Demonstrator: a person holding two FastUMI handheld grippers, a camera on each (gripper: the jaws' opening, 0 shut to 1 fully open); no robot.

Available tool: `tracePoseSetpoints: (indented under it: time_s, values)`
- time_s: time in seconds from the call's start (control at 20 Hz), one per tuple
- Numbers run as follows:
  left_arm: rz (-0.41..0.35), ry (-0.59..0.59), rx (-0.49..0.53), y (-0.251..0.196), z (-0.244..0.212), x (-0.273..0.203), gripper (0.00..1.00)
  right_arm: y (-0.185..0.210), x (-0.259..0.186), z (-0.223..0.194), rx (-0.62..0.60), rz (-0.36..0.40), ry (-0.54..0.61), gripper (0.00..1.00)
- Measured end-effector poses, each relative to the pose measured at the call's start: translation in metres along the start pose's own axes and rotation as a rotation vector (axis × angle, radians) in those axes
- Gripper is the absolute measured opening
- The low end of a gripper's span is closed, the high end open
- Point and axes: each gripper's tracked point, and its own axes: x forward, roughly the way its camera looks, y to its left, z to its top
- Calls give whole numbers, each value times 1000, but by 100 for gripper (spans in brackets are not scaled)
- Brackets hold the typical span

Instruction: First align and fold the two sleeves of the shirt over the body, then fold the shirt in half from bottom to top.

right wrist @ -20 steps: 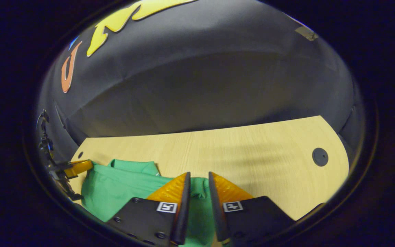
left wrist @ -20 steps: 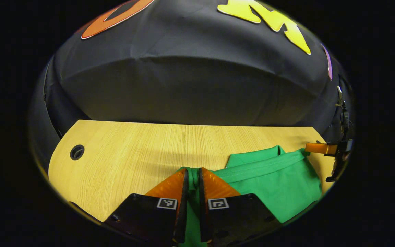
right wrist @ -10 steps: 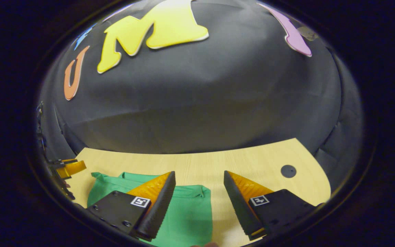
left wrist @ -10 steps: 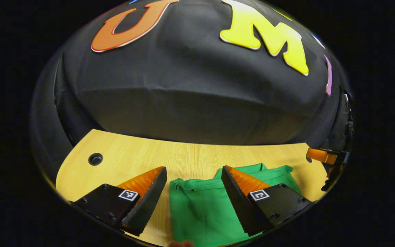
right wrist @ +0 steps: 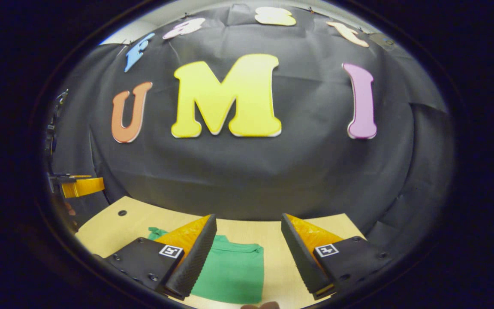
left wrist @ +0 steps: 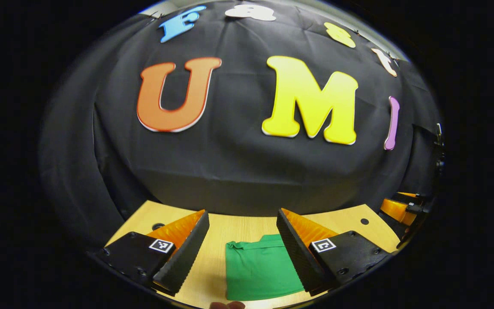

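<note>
Shirt, green, lies folded into a compact flat rectangle on the desk, edges roughly even, collar side toward the wall. Left gripper and right gripper both hang released above it, fingers spread, touching nothing.

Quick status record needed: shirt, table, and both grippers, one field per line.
shirt: green shirt lies flat on the table as a compact folded rectangle
table: light wooden table, cable hole near a far corner
left gripper: left gripper open, raised above the shirt, holding nothing
right gripper: right gripper open, raised above the shirt, holding nothing
contact: neither gripper touches the shirt
</note>
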Motion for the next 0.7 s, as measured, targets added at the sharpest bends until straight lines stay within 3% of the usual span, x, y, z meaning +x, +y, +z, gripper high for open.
tracePoseSetpoints:
  time_s: [0.25, 0.3, 0.35, 0.4, 0.45, 0.5, 0.6, 0.65, 0.7]
  values:
    - [11, -166, 9, -18, 62, -99, 100, 0, -102, 44, -4, -32, -123, 92]
    - [5, -193, 7, -22, 70, -117, 92, 1, -120, 48, -3, -39, -142, 92]
    - [1, -221, 10, -22, 71, -138, 92, 2, -141, 54, 5, -48, -161, 92]
    - [0, -240, 23, -25, 73, -157, 100, 6, -164, 58, 20, -53, -182, 92]
    - [3, -255, 36, -30, 71, -174, 92, 11, -181, 60, 25, -50, -196, 92]
    - [0, -264, 43, -36, 68, -188, 100, 14, -197, 59, 23, -47, -208, 95]
    - [0, -265, 56, -47, 59, -211, 100, 20, -224, 50, 11, -41, -213, 93]
    - [5, -269, 63, -48, 54, -224, 92, 23, -238, 43, 8, -41, -212, 95]
    - [13, -265, 62, -50, 49, -235, 92, 25, -249, 37, 11, -36, -206, 95]
